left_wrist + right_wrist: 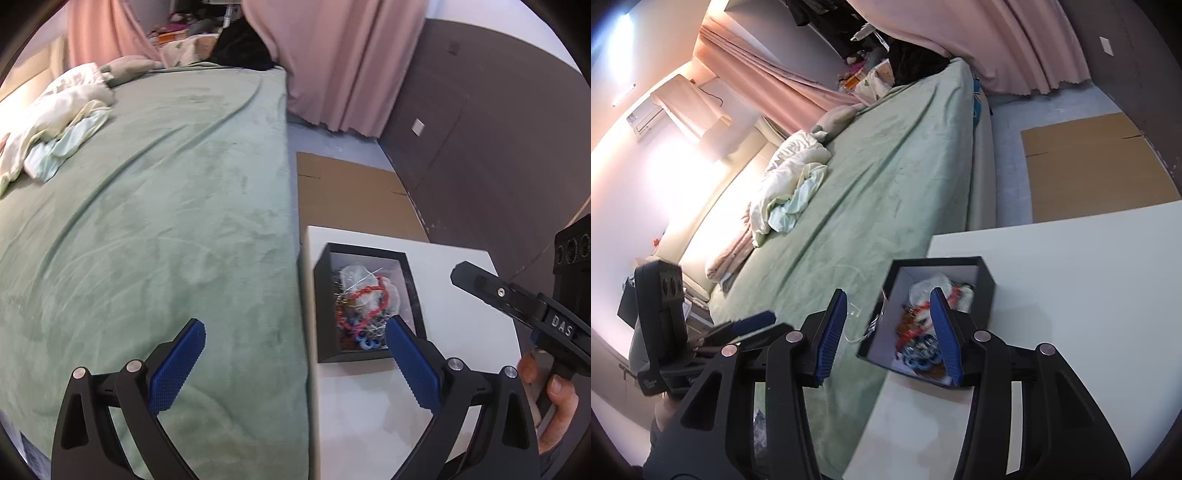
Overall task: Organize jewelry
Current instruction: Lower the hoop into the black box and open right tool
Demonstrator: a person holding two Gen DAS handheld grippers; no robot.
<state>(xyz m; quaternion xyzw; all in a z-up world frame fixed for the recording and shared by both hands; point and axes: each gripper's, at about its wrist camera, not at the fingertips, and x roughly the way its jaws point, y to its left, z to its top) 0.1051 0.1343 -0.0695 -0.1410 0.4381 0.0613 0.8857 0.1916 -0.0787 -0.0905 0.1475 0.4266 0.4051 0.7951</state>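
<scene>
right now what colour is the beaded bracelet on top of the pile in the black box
Red; the beaded bracelet shows best in the left wrist view.

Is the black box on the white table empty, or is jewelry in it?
Not empty: the open black box holds red beads, blue rings and clear wrap.

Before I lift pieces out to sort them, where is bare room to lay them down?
The white table is bare to the right of the black box and in front of it. The green bedspread is free between the table edge and the crumpled bedding. Inside the box it is crowded: red beads, blue rings, clear bags.
</scene>
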